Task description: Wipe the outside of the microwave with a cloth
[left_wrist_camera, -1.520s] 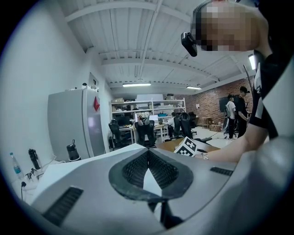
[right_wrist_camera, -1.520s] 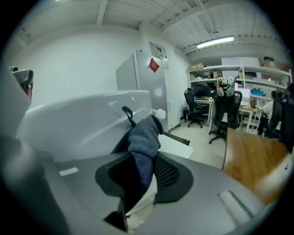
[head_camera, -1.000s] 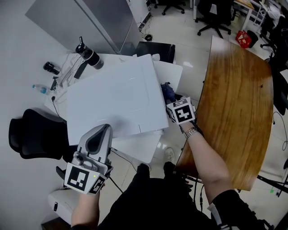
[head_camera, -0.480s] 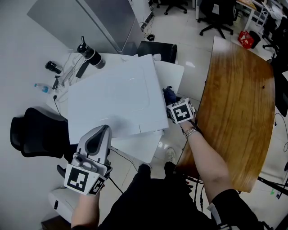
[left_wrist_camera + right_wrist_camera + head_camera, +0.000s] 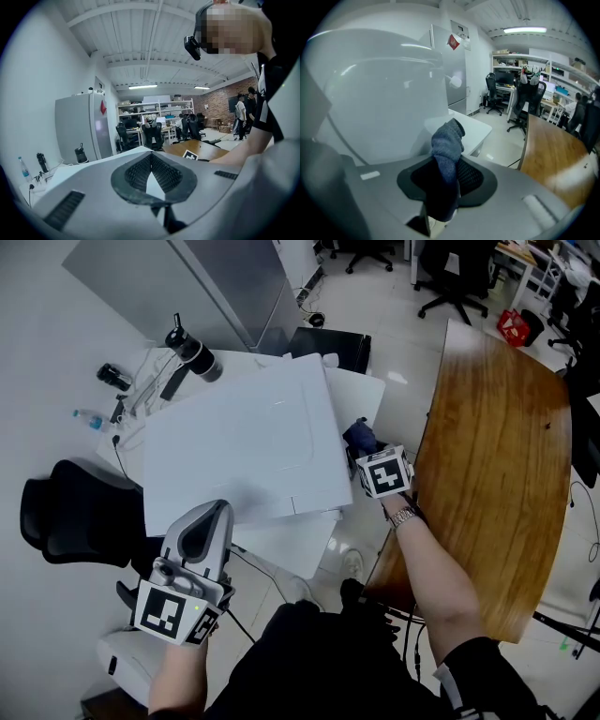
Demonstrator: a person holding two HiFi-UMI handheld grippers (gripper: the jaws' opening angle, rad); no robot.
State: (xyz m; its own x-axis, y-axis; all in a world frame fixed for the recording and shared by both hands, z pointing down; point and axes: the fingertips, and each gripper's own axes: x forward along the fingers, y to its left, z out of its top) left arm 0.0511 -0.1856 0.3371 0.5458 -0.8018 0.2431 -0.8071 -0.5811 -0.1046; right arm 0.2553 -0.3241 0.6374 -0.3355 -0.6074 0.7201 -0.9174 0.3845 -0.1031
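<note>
Right gripper view: right gripper (image 5: 446,176) is clamped on a dark blue cloth (image 5: 448,138), and the wad sticks up and forward out of the jaws. The microwave (image 5: 379,93) side wall fills everything left of and ahead of the jaws. The cloth tip sits just beside that wall; can't tell if it actually touches.

Head view agrees: right gripper (image 5: 368,448) is at the right-hand side of the white microwave (image 5: 234,442), with the cloth (image 5: 360,434) bunched just past its tip. A wooden table (image 5: 497,474) lies to the right of that gripper, out of the way.

Left gripper (image 5: 208,521) is squeezed fully together with nothing in it; its own view shows the pads (image 5: 137,172) meeting. Its tip is at the near edge of the microwave, pointing over the top. Contact unclear.

Step, my read: wiping the right side wall, one-handed, with the left gripper idle.

Next move calls for:
- pressing the wad flat onto the wall, not just the tip
- a firm clamp so the cloth doesn't drag out
- a stroke along the wall with the jaws angled off it, since little cloth protrudes and hard plastic could scrape the casing
- possibly bracing the box with the left gripper if it slides
</note>
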